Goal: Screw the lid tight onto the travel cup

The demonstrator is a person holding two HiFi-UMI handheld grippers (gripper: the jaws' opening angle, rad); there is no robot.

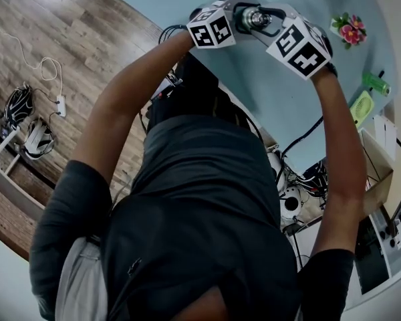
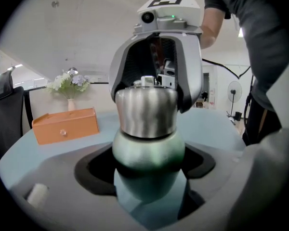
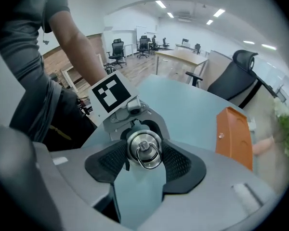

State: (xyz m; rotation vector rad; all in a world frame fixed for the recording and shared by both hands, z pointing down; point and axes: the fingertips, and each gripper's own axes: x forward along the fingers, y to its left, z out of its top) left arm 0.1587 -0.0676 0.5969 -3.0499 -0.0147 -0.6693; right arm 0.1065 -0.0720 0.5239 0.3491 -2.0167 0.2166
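Note:
The travel cup is held in the air between my two grippers, above the light blue table [image 1: 267,92]. Its green body [image 2: 147,150] sits between the dark pads of my left gripper [image 2: 147,165], which is shut on it. The steel lid [image 2: 147,112] sits on top of the cup. My right gripper [image 3: 143,160] is shut on that lid [image 3: 143,149], whose ring handle faces its camera. In the head view the two grippers, left [image 1: 235,19] and right [image 1: 273,24], meet nose to nose with the steel lid [image 1: 256,19] showing between them.
An orange box [image 2: 65,125] and a vase of flowers [image 2: 67,83] stand on the table behind the cup. A green object [image 1: 375,82] and a small fan [image 1: 362,107] lie near the table's right edge. Cables and gear [image 1: 294,186] sit under the table.

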